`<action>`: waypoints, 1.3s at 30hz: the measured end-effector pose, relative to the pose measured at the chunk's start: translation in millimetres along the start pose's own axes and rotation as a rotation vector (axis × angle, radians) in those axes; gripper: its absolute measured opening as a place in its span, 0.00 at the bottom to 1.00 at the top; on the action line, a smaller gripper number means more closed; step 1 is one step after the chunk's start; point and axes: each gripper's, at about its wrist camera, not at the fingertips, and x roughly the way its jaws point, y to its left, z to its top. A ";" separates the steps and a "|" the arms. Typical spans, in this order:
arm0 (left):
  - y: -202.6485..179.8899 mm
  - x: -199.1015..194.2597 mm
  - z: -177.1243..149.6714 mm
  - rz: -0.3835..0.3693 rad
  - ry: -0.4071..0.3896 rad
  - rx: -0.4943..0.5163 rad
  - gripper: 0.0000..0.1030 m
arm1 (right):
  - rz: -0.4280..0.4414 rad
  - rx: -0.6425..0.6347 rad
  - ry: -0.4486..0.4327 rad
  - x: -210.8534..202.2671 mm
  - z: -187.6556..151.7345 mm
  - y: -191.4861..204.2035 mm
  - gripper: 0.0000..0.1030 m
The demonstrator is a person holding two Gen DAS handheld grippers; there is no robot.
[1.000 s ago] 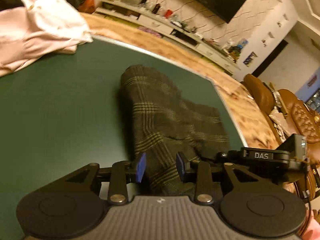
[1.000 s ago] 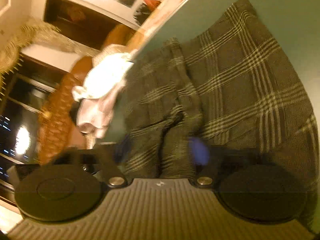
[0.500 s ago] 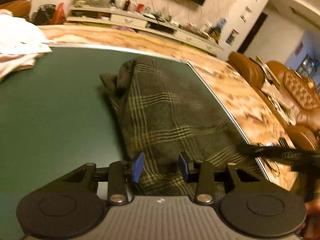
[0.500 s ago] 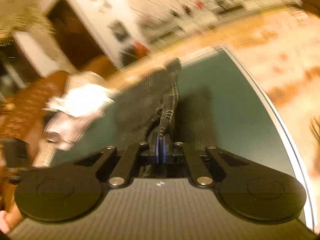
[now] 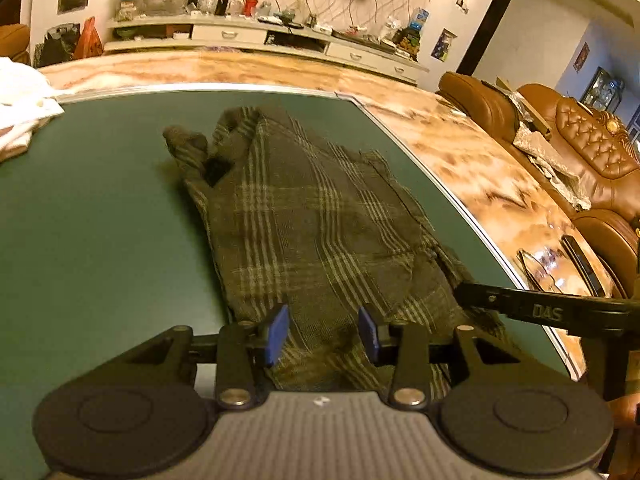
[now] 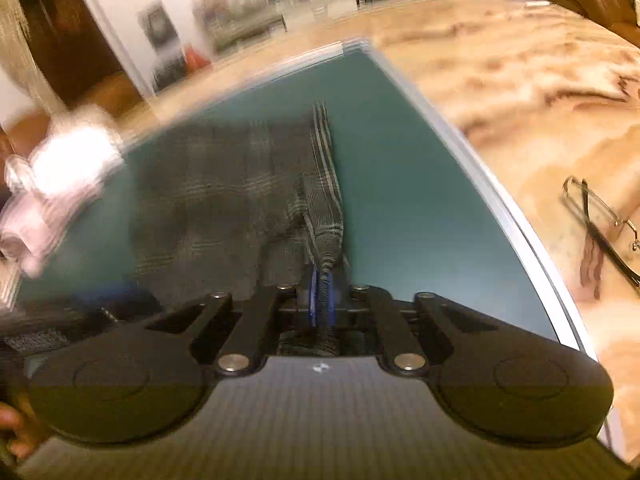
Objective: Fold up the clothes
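Plaid garment (image 5: 320, 216) of dark olive woven cloth with pale stripes lies spread on a dark green table mat (image 5: 100, 208), reaching from the near edge toward the far side, as the left wrist camera shows it. The left gripper (image 5: 322, 334) hovers over the cloth's near hem with its blue-padded jaws apart, gripping nothing. At near right the black arm of the right gripper (image 5: 540, 312) reaches in to the cloth's near right corner. A heap of white and pink clothes (image 5: 24, 112) sits at far left, partly on the mat.

From the right wrist camera, which is blurred, the right gripper (image 6: 320, 300) has its blue pads pinched tight on a bunched fold of the plaid garment (image 6: 224, 192), which stretches away toward the far side. A pair of thin metal-framed glasses (image 6: 600, 224) lies on the marble-patterned tabletop (image 6: 500, 80) to the right, off the mat.

Only one corner is held, so pulling now would likely drag the cloth askew and bunch it; the narrow pinch could also slip.
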 end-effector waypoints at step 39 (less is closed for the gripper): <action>8.2 22.7 -20.4 -0.046 -0.086 0.051 0.54 | 0.228 -0.837 0.092 120.6 126.4 190.9 0.12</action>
